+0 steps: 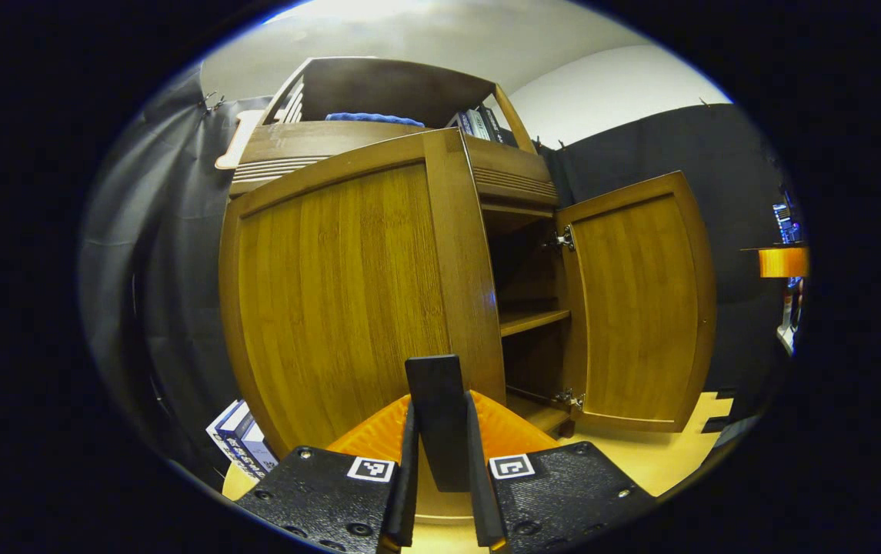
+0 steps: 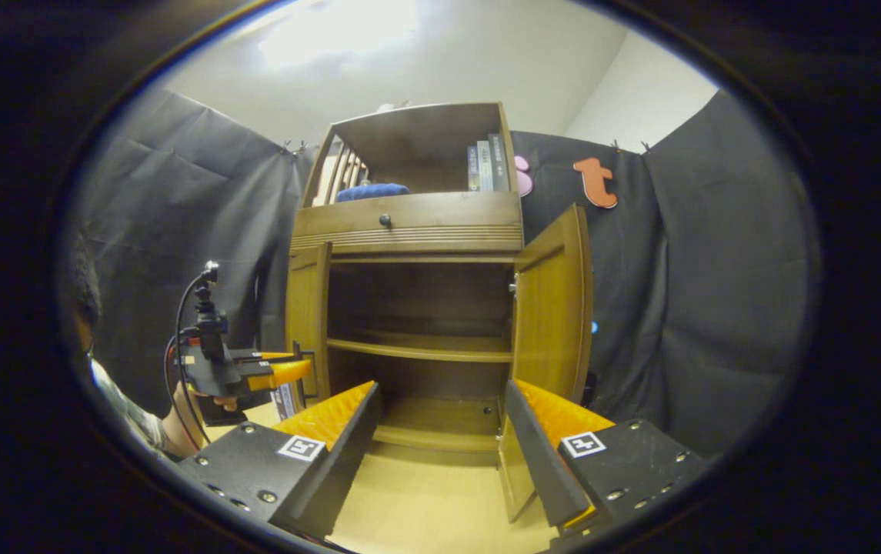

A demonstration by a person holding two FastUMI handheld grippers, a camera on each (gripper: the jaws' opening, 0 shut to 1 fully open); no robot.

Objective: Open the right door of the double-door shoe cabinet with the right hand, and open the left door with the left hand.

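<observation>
Both doors [image 2: 553,304] open; lower shelf shadowed.

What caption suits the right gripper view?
Open right hand-held gripper faces the shoe cabinet, both doors swung open.

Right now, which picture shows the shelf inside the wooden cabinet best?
The right gripper view: the brown wooden shelf runs across the cabinet's whole open front. The left gripper view catches just its end past the left door.

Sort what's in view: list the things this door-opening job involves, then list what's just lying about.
Job:
left door, with the left gripper clamped on its black handle
right door, swung open
right gripper, open

Lying about:
books on the top shelf
blue cloth
boxes on the floor
</observation>
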